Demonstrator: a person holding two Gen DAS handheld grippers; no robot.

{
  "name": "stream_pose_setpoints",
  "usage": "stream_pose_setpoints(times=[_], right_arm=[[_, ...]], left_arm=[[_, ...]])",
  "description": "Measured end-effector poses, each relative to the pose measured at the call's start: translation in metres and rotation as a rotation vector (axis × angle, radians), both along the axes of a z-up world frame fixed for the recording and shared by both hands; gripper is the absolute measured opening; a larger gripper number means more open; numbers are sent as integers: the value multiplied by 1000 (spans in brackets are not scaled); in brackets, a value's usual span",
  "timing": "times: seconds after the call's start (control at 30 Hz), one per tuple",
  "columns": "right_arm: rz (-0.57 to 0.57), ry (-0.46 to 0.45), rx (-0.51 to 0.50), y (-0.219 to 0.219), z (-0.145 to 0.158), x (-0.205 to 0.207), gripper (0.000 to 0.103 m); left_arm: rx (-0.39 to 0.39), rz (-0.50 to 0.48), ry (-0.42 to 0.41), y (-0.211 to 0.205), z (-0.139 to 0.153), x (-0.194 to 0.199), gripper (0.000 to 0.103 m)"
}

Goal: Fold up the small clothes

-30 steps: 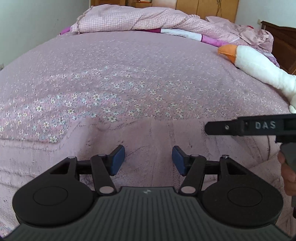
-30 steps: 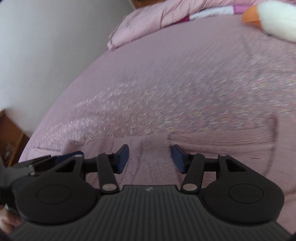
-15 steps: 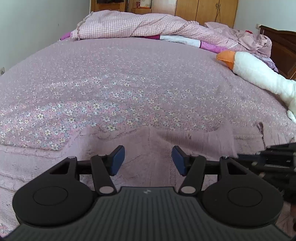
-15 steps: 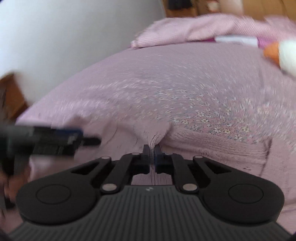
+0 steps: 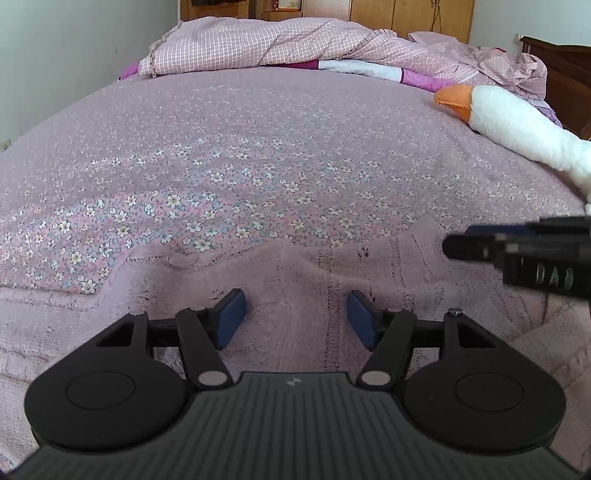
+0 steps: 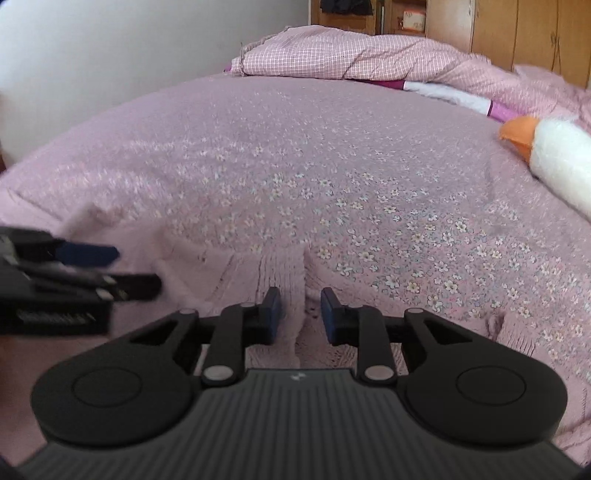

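A wide bed (image 5: 258, 155) in a lilac sheet sprinkled with small white flowers fills both views. At its far end lies a rumpled pink checked quilt (image 5: 266, 44), with wooden cupboards (image 6: 517, 33) behind it. A white plush goose (image 5: 517, 125) with an orange beak lies on the right side of the bed, well apart from the work.

Along the near edge of the bed lies the pink knitted garment (image 5: 314, 280), spread mostly flat, its far edge wavy and a small raised ridge running up its middle.

The left tool (image 5: 295, 317) hovers over the knit with its blue pads standing wide apart and nothing pinched between them. The right tool (image 6: 300, 314), seen in the left view coming in from the right as a blurred dark bar, has just been opening its jaws; they now stand narrow, a slim gap on either side of a raised fold of the knit that sits between the pads without being pressed.
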State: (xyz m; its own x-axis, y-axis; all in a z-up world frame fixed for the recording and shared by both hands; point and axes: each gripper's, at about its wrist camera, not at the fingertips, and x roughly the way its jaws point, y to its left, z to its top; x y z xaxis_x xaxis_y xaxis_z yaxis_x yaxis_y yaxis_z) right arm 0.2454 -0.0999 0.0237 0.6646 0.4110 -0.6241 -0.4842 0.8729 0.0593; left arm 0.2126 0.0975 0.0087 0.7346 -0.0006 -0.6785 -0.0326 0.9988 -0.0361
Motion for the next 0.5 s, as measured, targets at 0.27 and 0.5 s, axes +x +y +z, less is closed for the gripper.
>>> stream_pose_setpoints(times=[0.27,0.5], right_arm=[[15,80,43,1,0,37,44],[169,140,107,-2,-9,50,11]], left_arm=[[-17,-28,-15,2,10,-22,69],[-36,-72,-50,-2,17,-34,69]])
